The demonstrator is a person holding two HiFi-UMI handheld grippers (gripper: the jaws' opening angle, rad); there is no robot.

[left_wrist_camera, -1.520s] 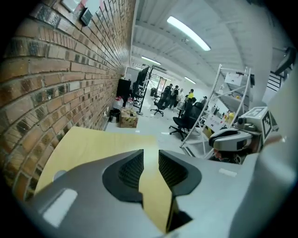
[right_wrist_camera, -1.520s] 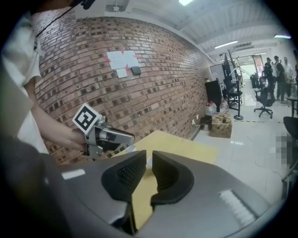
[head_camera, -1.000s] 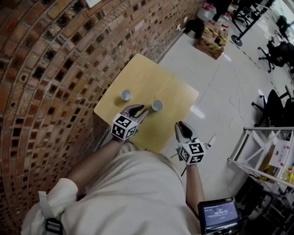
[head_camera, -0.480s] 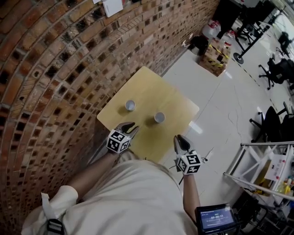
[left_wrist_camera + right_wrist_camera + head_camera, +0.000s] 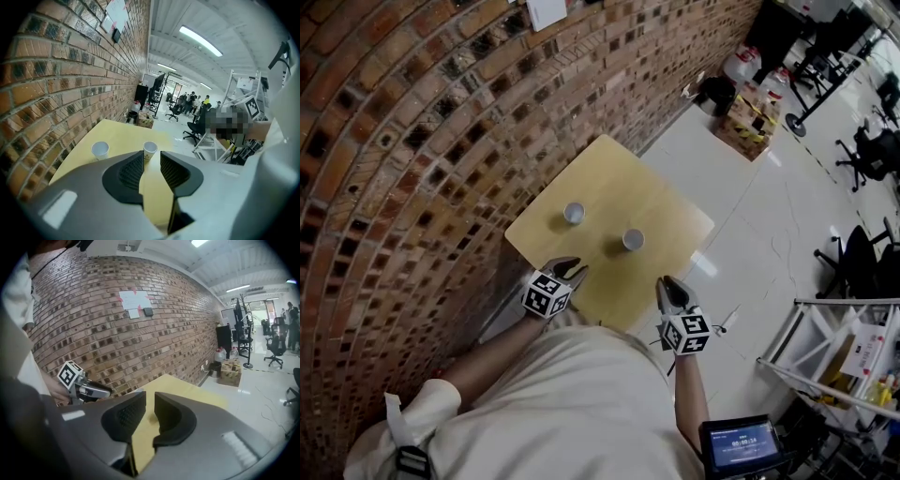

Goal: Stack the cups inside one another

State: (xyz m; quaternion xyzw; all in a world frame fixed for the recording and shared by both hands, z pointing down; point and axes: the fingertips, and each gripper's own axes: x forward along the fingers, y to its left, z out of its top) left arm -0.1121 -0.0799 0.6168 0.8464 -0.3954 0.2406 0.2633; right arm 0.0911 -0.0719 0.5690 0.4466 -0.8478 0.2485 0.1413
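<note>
Two white paper cups stand upright and apart on the yellow square table: the left cup and the right cup. My left gripper hovers at the table's near edge, short of both cups. Its jaws have just opened slightly and hold nothing. My right gripper hangs off the near right edge with its jaws a little apart and nothing between them. The left gripper's marker cube shows in the right gripper view.
A brick wall runs close along the table's left side. White floor lies to the right, with cardboard boxes, office chairs and a metal rack. A small screen sits by my right hip.
My left gripper has drawn back from beside the right cup to the table's near edge and sunk lower. The right gripper has stayed put.
</note>
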